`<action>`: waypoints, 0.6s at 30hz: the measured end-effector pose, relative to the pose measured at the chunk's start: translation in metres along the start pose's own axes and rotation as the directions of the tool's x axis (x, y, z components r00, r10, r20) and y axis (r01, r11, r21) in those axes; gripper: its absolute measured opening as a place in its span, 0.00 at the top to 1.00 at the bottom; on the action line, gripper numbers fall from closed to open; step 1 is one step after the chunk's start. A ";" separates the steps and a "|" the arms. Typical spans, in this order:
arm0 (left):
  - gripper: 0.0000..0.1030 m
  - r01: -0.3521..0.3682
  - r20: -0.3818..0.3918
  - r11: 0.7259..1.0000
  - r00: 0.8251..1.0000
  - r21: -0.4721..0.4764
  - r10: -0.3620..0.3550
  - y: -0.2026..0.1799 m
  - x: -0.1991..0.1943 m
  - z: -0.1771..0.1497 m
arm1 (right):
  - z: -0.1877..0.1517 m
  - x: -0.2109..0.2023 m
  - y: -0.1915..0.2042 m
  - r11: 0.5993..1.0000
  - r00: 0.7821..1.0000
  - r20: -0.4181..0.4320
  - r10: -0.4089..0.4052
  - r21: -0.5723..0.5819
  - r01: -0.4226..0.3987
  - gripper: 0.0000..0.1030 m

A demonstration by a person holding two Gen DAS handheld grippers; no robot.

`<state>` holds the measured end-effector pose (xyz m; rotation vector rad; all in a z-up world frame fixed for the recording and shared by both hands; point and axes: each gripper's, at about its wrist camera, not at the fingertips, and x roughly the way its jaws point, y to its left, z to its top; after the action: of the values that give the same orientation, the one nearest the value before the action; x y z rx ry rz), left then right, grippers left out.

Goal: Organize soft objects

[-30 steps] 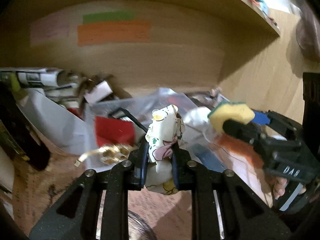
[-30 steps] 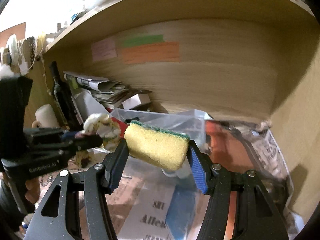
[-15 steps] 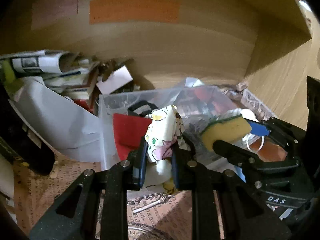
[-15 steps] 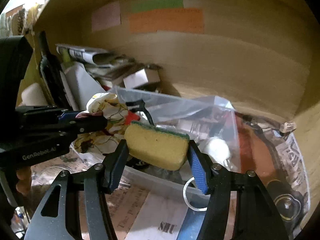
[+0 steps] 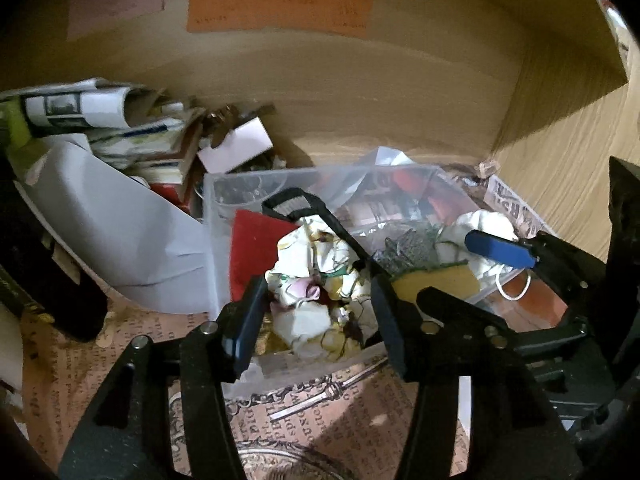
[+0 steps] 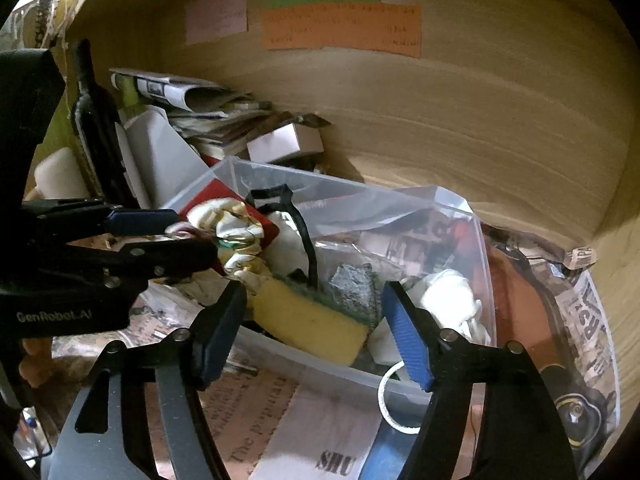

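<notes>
In the left wrist view, the left gripper has just been opening; its jaws stand apart from the crumpled floral cloth lying between them inside the clear plastic bin, whose near wall hides the cloth's underside. In the right wrist view, the right gripper has likewise just been opening, and the yellow sponge (green scouring side up) rests in the bin, free of both pads. Behind, the stacked newspapers blur together at upper left.
</notes>
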<state>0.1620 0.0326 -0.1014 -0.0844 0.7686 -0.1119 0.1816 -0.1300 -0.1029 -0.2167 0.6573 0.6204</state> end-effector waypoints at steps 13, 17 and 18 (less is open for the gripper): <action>0.48 -0.065 0.302 0.998 0.952 0.006 0.060 -0.013 -0.107 0.004 | 0.025 -0.105 0.006 0.998 0.964 0.262 0.037 0.033 -0.047 0.34; 0.42 -0.078 0.369 0.997 0.927 0.011 0.068 -0.019 -0.133 0.001 | 0.027 -0.134 0.007 0.998 0.942 0.335 0.029 0.044 -0.046 0.33; 0.40 -0.084 0.390 0.996 0.918 0.013 0.073 -0.021 -0.141 -0.001 | 0.027 -0.140 0.007 0.998 0.936 0.351 0.024 0.048 -0.044 0.31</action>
<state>0.0598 0.0306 -0.0026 -0.0452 0.3704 -0.0275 0.1043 -0.1797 0.0066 -0.0400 0.3325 0.6540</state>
